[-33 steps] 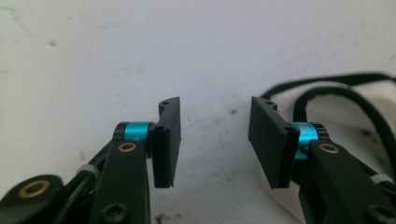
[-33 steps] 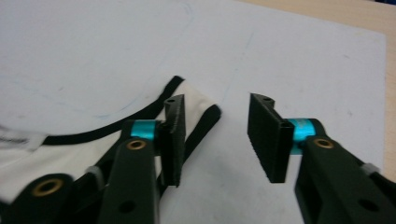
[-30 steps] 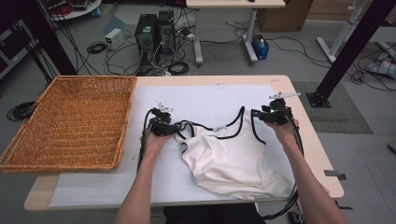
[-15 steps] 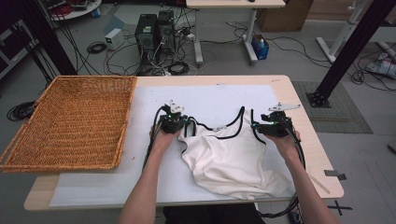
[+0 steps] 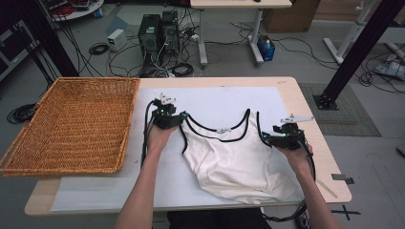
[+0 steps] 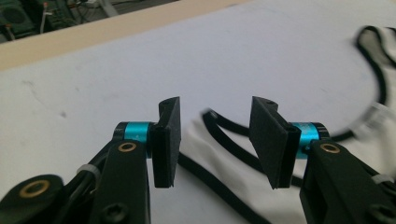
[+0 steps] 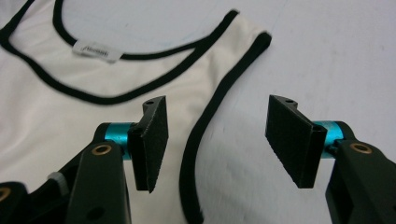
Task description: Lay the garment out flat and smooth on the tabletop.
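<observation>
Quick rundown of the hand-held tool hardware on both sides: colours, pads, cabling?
Both tools, left and right, are black with flat black foam-like pads, turquoise collars behind the pads and brass-coloured pivot pins. Black cables trail along bare forearms; no sleeves visible. A grey plate tops the right tool.

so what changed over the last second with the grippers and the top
The right gripper drew back toward the person and a little outward, off the tank top shoulder strap; its jaws now stand open over the armhole edge. The left gripper slid slightly right and also stands open at the other strap. The top was spread a bit flatter. The basket and table stayed put.
</observation>
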Motion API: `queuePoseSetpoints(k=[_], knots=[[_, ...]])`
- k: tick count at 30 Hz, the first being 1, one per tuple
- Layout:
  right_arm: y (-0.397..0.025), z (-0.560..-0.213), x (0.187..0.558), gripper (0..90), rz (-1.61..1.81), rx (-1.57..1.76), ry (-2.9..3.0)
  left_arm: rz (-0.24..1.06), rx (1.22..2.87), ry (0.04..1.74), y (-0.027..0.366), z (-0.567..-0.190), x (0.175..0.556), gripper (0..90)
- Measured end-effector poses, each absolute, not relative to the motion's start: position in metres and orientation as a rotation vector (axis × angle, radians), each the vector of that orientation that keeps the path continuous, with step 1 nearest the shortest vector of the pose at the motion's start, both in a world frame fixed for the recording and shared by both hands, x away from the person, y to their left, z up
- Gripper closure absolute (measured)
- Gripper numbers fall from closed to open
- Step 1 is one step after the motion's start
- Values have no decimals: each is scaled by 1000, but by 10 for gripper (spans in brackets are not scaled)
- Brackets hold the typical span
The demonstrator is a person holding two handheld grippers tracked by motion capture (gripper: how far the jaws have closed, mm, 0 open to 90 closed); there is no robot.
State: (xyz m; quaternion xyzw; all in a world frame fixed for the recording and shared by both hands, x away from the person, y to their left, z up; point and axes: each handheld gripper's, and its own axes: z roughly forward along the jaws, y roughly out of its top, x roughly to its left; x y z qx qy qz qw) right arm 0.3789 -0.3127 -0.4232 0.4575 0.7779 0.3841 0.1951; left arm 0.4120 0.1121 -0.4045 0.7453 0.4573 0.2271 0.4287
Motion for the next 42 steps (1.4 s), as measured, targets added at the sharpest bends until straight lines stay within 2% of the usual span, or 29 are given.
queuePoseSetpoints(k=[6,9,12,15,16,17,19,20,21,28,29,31,33,34,38,42], knots=[[-316,-438,340,423,1064,1274,2223,498,1915,1103,99,-428,347,503],[-311,-443,329,416,1038,1296,2242,507,1966,1111,87,-438,330,476],[-302,-444,315,415,1047,1303,2221,542,1931,1162,79,-445,316,477],[-295,-448,319,416,1035,1316,2248,565,1984,1195,72,-452,316,480],[-292,-450,322,470,1030,1315,2249,555,1979,1176,71,-451,315,509],[-291,-449,323,599,1022,1292,2250,528,1971,1157,70,-451,315,587],[-291,-448,324,737,1036,1280,2269,506,1993,1118,70,-451,314,746],[-294,-448,324,819,1058,1287,2276,478,1986,1116,73,-451,314,781],[-297,-448,322,860,1087,1315,2277,446,1974,1118,77,-450,313,800],[-313,-446,270,881,1083,1300,2307,360,2047,1005,106,-443,283,831],[-312,-445,263,858,1077,1277,2316,346,2036,977,109,-441,281,820],[-311,-445,256,710,1072,1274,2306,371,1955,942,114,-436,283,712],[-312,-445,262,492,1090,1285,2291,414,1901,943,118,-428,294,654],[-314,-444,268,450,1098,1315,2276,448,1890,945,119,-423,301,614],[-315,-430,294,319,1169,1310,2227,534,1840,959,125,-403,338,567],[-311,-420,323,271,1209,1277,2223,576,1858,1018,130,-402,379,561]])
